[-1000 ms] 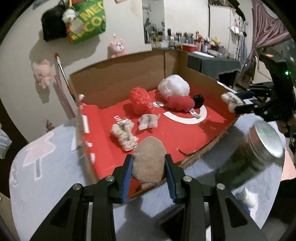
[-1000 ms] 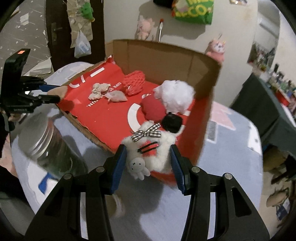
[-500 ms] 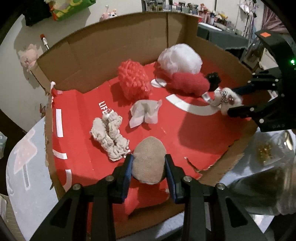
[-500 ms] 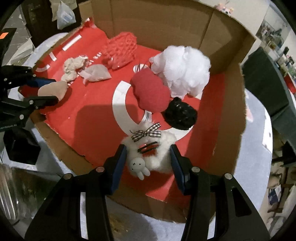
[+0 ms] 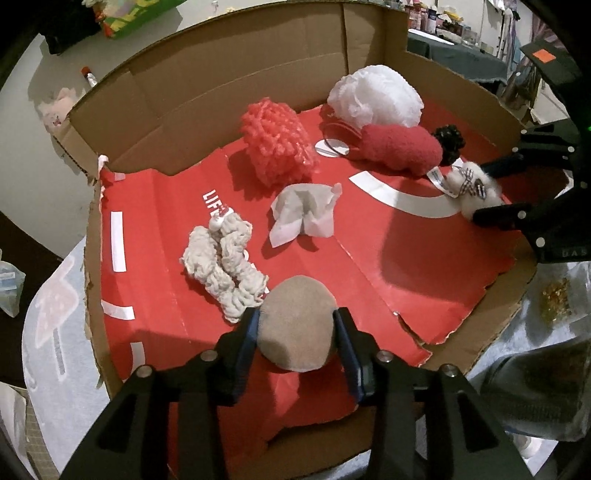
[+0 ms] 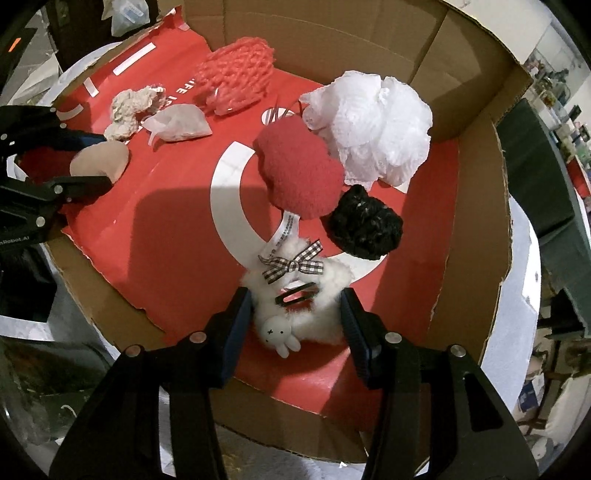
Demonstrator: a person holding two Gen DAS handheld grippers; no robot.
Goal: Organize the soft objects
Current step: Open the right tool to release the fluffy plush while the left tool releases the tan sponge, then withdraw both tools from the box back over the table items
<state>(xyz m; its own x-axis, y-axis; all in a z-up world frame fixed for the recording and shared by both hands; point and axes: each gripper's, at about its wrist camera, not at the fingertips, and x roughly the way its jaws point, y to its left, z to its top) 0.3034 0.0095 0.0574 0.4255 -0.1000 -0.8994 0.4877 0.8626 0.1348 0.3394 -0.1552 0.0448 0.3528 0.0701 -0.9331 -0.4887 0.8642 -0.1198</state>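
box (image 5: 258,88): matt cardboard | pad (image 5: 295,338): smooth cloth | scrunchie (image 6: 299,306): fluffy fur

Bare red floor (image 5: 417,258) mid-box gives passage — soft items crowd the cardboard back wall (image 5: 229,92)

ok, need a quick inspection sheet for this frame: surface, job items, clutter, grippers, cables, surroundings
Surface: open cardboard box with red printed floor, on a pale patterned cloth.
Job's things: in the box lie a white mesh puff, red plush, black pom, coral knit piece, cream braided scrunchie, pale pouch.
Clutter: clear bag of yellowish bits outside the box.
Grippers: left gripper shut on tan pad; right gripper shut on white fluffy clip, both low over the box floor.
Cables: nothing seen.
Surroundings: green bag on the wall, dark table behind.
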